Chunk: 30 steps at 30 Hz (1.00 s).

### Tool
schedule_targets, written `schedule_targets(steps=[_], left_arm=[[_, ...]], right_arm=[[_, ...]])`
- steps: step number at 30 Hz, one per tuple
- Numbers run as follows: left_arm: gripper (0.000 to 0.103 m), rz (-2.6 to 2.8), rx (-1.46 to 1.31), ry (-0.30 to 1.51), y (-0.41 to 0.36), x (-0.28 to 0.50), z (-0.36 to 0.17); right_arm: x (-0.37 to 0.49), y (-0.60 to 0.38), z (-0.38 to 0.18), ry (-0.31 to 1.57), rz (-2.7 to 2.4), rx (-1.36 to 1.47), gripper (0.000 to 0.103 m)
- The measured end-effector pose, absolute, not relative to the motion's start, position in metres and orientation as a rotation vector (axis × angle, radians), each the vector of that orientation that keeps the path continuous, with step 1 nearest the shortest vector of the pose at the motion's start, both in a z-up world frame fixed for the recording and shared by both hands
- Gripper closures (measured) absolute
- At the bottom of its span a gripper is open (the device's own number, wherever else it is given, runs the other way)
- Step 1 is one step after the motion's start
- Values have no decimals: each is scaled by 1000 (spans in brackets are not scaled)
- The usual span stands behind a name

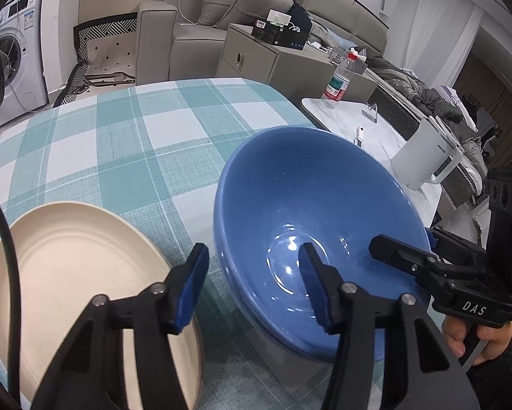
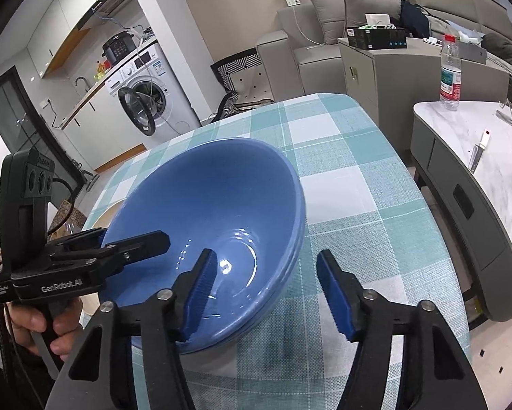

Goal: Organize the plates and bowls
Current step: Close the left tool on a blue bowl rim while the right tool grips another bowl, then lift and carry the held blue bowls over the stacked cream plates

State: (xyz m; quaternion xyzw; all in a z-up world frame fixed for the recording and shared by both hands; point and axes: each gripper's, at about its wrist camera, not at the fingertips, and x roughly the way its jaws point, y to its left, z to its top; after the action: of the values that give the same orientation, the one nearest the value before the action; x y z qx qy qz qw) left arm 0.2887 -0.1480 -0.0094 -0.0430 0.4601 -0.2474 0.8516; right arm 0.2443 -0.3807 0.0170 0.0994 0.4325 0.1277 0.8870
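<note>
Straddling the blue bowl's [image 1: 310, 218] left and right rims, left gripper [image 1: 252, 287] and right gripper [image 2: 266, 294] are half open, not yet pinching; next, squeeze and lift evenly.

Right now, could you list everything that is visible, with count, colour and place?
blue bowl: one, blue, on the table, both grippers straddling its rim
plate: one, cream, left of the bowl
tablecloth: one, teal-white check, over the table
water bottle: one, clear, side table
kettle: one, white, side table
washing machine: one, white, background
sofa: one, grey, background
left gripper: one, black-blue, rim between fingers
right gripper: one, black-blue, opposite rim
</note>
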Motion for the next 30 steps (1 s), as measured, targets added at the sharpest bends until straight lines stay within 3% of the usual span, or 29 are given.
schedule_targets(steps=[3,8,30], left_arm=[[62,-515,-72,977,-151,288,-9],[65,-505,-58,963,-152,285,-7],[65,-476,-33,941,-156,279,-4]], right_arm=[[244,-378,16,904,266,197,53],[242,-375,18,898,257,181,59],[234,-371,21,889,234,145,60]])
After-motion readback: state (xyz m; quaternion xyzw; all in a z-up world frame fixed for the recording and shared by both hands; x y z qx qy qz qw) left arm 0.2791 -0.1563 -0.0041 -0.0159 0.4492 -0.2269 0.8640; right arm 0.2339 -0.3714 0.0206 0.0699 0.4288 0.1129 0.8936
